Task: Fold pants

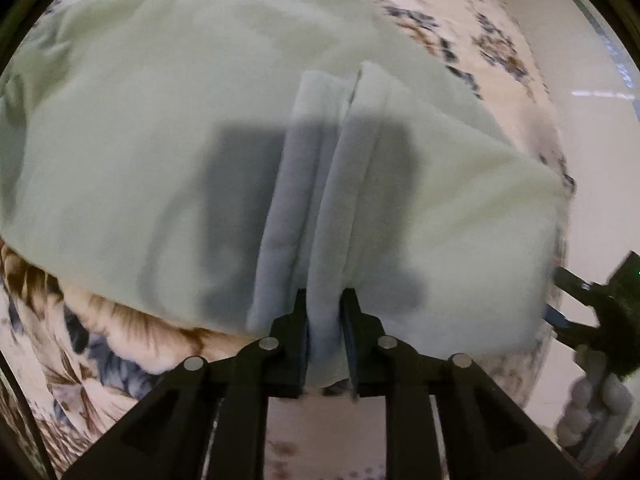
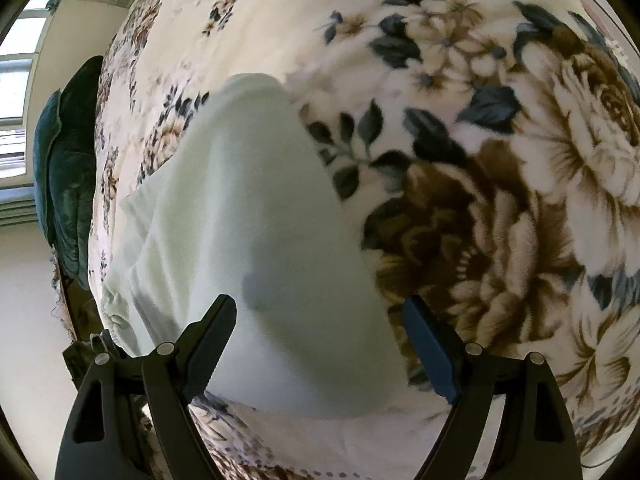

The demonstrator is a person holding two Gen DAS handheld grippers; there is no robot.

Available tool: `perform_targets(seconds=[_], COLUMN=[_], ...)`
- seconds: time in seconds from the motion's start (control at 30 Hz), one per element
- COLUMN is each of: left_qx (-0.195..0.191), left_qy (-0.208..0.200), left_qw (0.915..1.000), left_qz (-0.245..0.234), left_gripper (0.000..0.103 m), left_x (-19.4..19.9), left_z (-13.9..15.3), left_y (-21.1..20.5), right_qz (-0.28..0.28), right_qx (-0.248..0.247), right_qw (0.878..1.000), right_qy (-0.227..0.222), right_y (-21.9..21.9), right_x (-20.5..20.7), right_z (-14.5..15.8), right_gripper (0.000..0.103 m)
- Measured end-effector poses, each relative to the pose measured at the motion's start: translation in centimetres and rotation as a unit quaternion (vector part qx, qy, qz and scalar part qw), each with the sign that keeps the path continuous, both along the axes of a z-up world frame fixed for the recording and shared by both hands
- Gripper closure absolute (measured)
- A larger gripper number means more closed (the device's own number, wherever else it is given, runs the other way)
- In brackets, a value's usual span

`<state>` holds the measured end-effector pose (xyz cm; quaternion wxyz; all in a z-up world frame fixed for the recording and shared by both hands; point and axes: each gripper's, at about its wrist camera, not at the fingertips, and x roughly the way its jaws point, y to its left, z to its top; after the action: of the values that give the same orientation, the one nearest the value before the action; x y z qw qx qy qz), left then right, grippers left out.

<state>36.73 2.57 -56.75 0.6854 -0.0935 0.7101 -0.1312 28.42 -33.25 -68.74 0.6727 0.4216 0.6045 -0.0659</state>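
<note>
one gripper (image 1: 325, 320) clamped on pants (image 1: 200, 140)

One pants (image 1: 160, 140); one blanket (image 2: 500, 160); two hand-held grippers (image 1: 325, 312).

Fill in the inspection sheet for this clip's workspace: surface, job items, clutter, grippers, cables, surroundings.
Surface: floral blanket, cream with brown and blue flowers, covering a bed.
Job's things: pale green pants spread on the blanket; a bunched fold of them stands up between the fingers of the left hand-held gripper.
Clutter: nothing seen on the blanket besides the pants.
Grippers: left hand-held gripper shut on the pants fold; right hand-held gripper open above the pants, gripping nothing.
Cables: nothing seen.
Surroundings: dark teal cushion at the bed's edge, window beyond it, pale floor beside the bed.
</note>
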Motion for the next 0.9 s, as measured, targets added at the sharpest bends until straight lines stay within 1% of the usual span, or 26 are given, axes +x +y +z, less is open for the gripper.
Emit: perform_targets(seconds=[0.03, 0.1, 0.17, 0.23, 0.3, 0.33, 0.37, 0.4, 0.43, 0.47, 0.5, 0.57, 0.6, 0.63, 0.67, 0.73, 0.77, 0.8, 0.83, 0.87, 0.9], left_qx=[-0.008, -0.018, -0.028, -0.028, -0.027, -0.037, -0.036, -0.022, -0.006, 0.014, 0.019, 0.036, 0.052, 0.065, 0.069, 0.072, 0.071, 0.063, 0.045, 0.017, -0.002], left_qy=[-0.002, -0.019, -0.043, -0.056, -0.037, -0.023, -0.016, -0.027, -0.038, -0.054, -0.069, -0.108, -0.127, -0.124, -0.114, -0.074, -0.064, -0.062, -0.061, -0.061, -0.058], left_qw=[0.9999, 0.9994, 0.9980, 0.9969, 0.9980, 0.9984, 0.9987, 0.9991, 0.9993, 0.9984, 0.9972, 0.9930, 0.9898, 0.9893, 0.9907, 0.9947, 0.9954, 0.9960, 0.9970, 0.9979, 0.9982], left_qz=[0.006, 0.023, 0.038, 0.048, 0.043, 0.037, 0.033, 0.023, 0.001, -0.012, -0.019, -0.032, -0.038, -0.041, -0.028, -0.007, 0.001, 0.010, 0.013, 0.013, 0.012], left_gripper=[0.080, 0.075, 0.059, 0.053, 0.052, 0.052, 0.060, 0.071, 0.089, 0.092, 0.094, 0.094, 0.094, 0.094, 0.094, 0.093, 0.093, 0.092, 0.091, 0.089, 0.086], left_x=[0.4, 1.6, 3.1, 5.3, 7.9, 8.7, 9.5, 9.9, 10.1, 9.9, 9.5, 8.2, 7.7, 7.5, 7.5, 7.7, 7.8, 7.9, 8.0, 8.2, 8.3], left_z=[0.9, 2.9, 4.5, 4.7, 3.1, 2.1, 1.1, 0.5, 0.2, 0.5, 1.0, 2.8, 3.4, 3.2, 2.5, 0.0, -0.9, -1.1, -0.9, -0.5, 0.0], left_y=[0.1, 0.4, 0.5, -0.2, -1.8, -2.7, -3.7, -4.8, -5.8, -5.8, -5.9, -5.5, -5.1, -4.4, -3.4, -1.5, -1.2, -0.9, -0.9, -1.0, -1.0], right_qz=[0.001, 0.002, -0.003, -0.008, -0.012, -0.013, -0.013, -0.012, -0.010, -0.005, -0.002, -0.001, -0.001, 0.000, 0.001, 0.001, 0.000, -0.001, -0.001, -0.001, -0.002], right_qx=[0.000, -0.003, -0.002, -0.002, -0.003, -0.003, -0.003, -0.005, -0.006, -0.009, -0.013, -0.007, -0.003, -0.002, -0.003, 0.001, 0.005, 0.010, 0.009, 0.007, 0.006], right_qw=[1.000, 1.000, 1.000, 1.000, 1.000, 1.000, 1.000, 1.000, 1.000, 1.000, 1.000, 1.000, 1.000, 1.000, 1.000, 1.000, 1.000, 1.000, 1.000, 1.000, 1.000], right_qy=[-0.003, -0.007, -0.008, -0.007, -0.007, -0.007, -0.006, -0.007, -0.007, -0.005, 0.000, 0.003, 0.004, 0.003, 0.003, 0.000, -0.001, 0.000, 0.000, 0.001, 0.000], right_y=[-0.1, -0.3, -0.6, -1.0, -1.3, -1.4, -1.5, -1.4, -1.3, -1.2, -1.0, -0.8, -0.8, -0.7, -0.5, -0.4, -0.4, -0.2, -0.1, -0.1, 0.0], right_x=[0.1, 0.4, 0.5, 0.6, 0.6, 0.7, 0.7, 0.7, 0.8, 0.8, 0.7, 0.6, 0.5, 0.4, 0.4, 0.2, 0.1, 0.1, 0.1, 0.1, 0.1], right_z=[0.1, 0.5, 0.6, 0.7, 0.7, 0.7, 0.7, 0.7, 0.7, 0.5, 0.3, -0.3, -0.5, -0.6, -0.7, -0.9, -1.0, -1.1, -1.1, -1.0, -0.9], right_gripper=[0.016, 0.016, 0.016, 0.016, 0.016, 0.016, 0.016, 0.016, 0.016, 0.016, 0.016, 0.016, 0.016, 0.016, 0.016, 0.016, 0.016, 0.016, 0.016, 0.016, 0.016])
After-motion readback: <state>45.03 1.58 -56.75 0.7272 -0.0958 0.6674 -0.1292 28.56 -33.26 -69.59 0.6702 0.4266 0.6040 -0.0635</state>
